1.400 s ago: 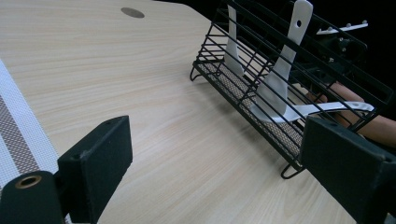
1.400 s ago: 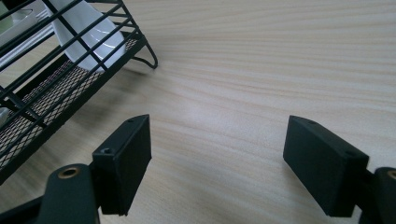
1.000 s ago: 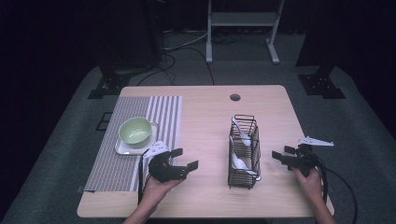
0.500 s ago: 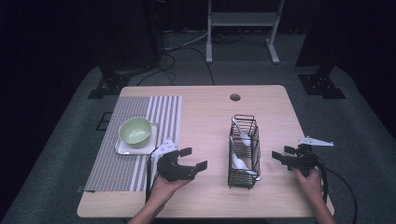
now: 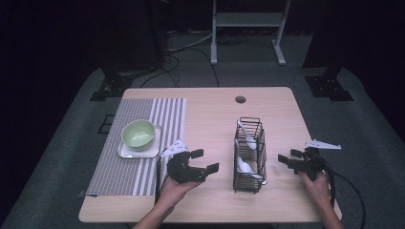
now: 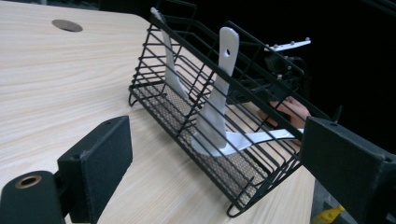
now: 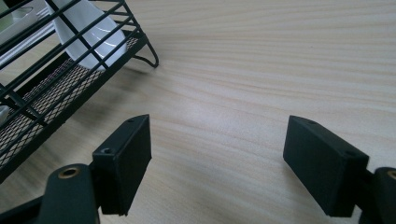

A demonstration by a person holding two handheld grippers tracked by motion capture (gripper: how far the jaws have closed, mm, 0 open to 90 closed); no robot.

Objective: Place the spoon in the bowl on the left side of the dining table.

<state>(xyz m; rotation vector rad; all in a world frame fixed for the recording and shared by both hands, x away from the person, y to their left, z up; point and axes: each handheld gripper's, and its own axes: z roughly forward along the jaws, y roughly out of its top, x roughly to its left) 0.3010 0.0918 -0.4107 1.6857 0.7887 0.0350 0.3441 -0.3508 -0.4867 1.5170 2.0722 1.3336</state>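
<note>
White spoons (image 6: 215, 109) in the basket (image 5: 250, 148) near the table's right edge look light, rigid, probably slippery; grip a handle. Left gripper (image 5: 206, 161) and right gripper (image 5: 286, 156) both gape, empty.

Two black jaws rise from the bottom of the frame, one at lower left and one at lower right, standing wide apart; the right gripper (image 7: 217, 163) holds nothing between them. Bare pale wooden table (image 7: 261, 70) spreads between and beyond the jaws. At the upper left corner sits a black wire basket (image 7: 42, 100) with a mesh floor, and a white spoon (image 7: 91, 37) leans inside it.
</note>
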